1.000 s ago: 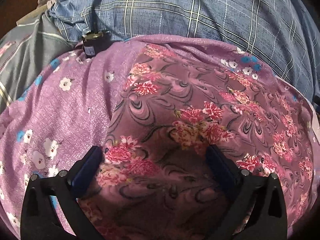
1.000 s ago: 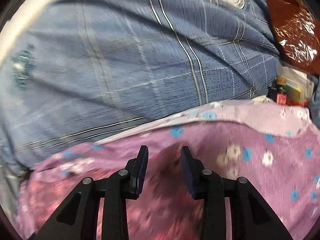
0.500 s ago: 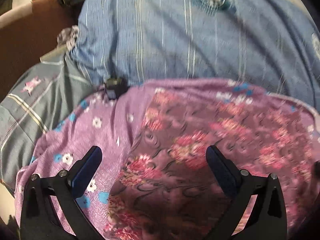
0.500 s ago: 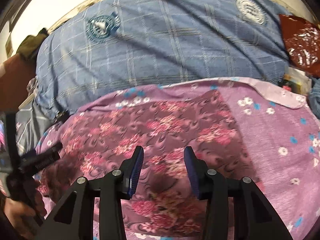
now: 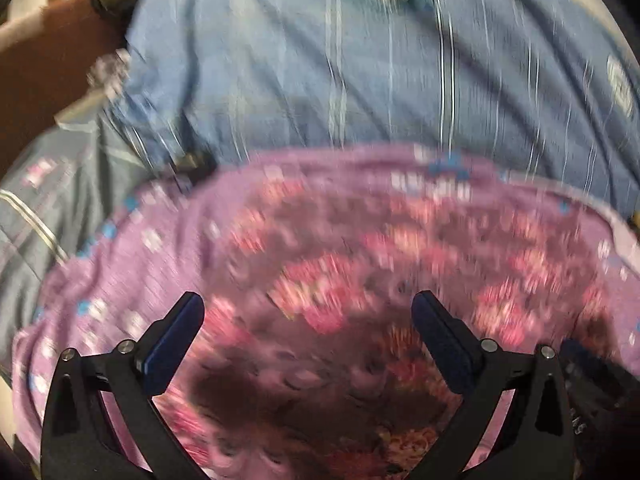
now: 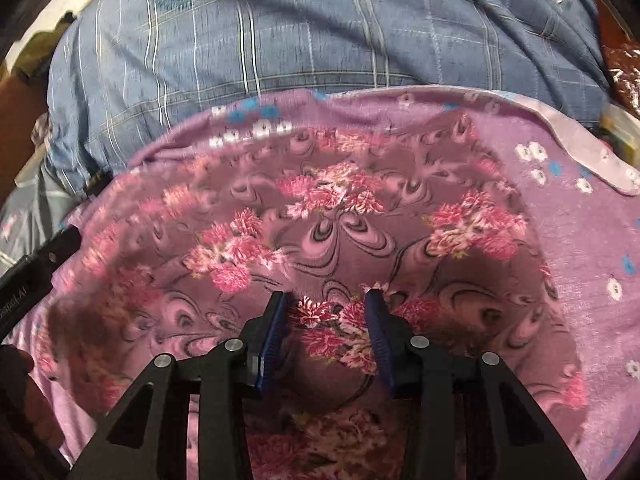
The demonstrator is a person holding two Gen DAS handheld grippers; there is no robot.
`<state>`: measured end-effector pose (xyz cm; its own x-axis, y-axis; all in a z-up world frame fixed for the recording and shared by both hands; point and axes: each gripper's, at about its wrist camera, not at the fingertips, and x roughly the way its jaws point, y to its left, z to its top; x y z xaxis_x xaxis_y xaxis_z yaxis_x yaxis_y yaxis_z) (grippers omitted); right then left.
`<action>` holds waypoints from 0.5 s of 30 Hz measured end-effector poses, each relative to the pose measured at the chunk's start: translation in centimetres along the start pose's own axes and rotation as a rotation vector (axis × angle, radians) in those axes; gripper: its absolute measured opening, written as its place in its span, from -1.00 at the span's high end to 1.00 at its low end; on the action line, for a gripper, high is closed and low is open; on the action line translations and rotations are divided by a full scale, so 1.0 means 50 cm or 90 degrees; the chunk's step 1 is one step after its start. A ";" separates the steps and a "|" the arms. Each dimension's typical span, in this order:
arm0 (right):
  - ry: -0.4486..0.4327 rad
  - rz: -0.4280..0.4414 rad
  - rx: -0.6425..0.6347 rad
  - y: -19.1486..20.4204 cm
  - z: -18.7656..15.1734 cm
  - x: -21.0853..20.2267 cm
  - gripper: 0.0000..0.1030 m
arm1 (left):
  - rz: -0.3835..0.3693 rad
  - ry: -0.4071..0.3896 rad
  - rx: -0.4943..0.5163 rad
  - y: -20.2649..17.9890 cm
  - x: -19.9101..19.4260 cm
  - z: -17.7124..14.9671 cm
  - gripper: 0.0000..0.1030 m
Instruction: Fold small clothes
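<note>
Bedding in blue plaid (image 6: pixel 320 32) carries the lilac cloth (image 6: pixel 592 240), spread as a work surface. On it the floral garment (image 6: pixel 340 220) lies flat for folding. Left gripper (image 5: pixel 308 332) hovers released; right gripper (image 6: pixel 326 320) is closing, pads not yet pinching.

dim warm light | left view motion-blurred | fisheye edges dark

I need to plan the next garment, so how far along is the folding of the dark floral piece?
Early. Done: the dark floral garment lies spread on the lilac flowered cloth; no crisp fold shows. In hand: the right gripper hovers low over it, jaws closing with no cloth visibly pinched; the left gripper is wide open above its blurred part. Left: grasp an edge, then fold it.
</note>
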<state>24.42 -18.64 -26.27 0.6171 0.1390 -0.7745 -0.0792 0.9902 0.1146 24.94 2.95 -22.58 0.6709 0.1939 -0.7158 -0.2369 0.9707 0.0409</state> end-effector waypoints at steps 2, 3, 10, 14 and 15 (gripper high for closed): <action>0.000 -0.007 -0.016 0.007 0.001 -0.005 0.21 | 0.003 0.063 0.021 -0.018 0.050 -0.019 -1.00; -0.005 -0.003 -0.010 0.004 0.001 -0.010 0.23 | 0.012 0.083 0.028 -0.024 0.067 -0.026 -1.00; -0.123 -0.005 0.015 -0.018 0.009 -0.102 0.18 | 0.017 -0.023 0.007 -0.028 -0.003 -0.016 -1.00; -0.148 -0.010 0.030 -0.033 0.021 -0.121 0.17 | 0.008 -0.059 0.010 -0.044 -0.033 -0.009 -1.00; -0.148 -0.012 0.032 -0.036 0.023 -0.121 0.17 | 0.004 -0.063 0.008 -0.045 -0.038 -0.008 -1.00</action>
<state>21.71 -21.28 -21.08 0.7825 0.1092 -0.6130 -0.0304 0.9900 0.1375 23.91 0.36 -21.59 0.7352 0.2130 -0.6435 -0.2330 0.9709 0.0551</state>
